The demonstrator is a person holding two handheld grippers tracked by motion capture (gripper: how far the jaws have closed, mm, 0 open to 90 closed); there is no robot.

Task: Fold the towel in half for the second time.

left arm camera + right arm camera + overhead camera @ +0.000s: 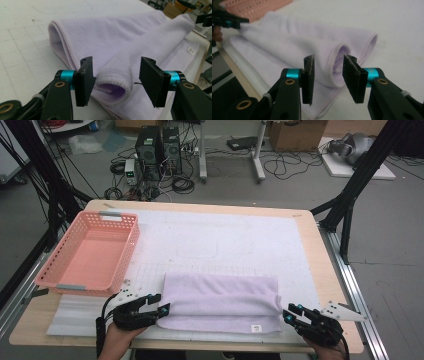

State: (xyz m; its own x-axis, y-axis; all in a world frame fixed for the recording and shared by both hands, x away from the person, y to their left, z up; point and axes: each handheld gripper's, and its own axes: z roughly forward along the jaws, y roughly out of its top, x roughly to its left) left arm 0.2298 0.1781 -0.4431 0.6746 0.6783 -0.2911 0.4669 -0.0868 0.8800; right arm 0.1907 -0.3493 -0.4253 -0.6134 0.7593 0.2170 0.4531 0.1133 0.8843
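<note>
A lavender towel (220, 302) lies folded on the white mat near the table's front edge, a small white label (256, 328) at its front right corner. My left gripper (162, 303) is at the towel's left end and stands open. In the left gripper view the towel's (125, 42) rolled fold sits loose between the jaws of the left gripper (116, 75). My right gripper (290, 313) is at the towel's right end, also open. In the right gripper view the looped edge of the towel (299, 42) lies just beyond the gap of the right gripper (329, 72).
A pink plastic basket (131, 245) with nothing in it stands at the table's left side, also in the right gripper view (254, 7). The white mat (225, 240) covers most of the wooden table (325, 270). Computers and cables sit on the floor beyond.
</note>
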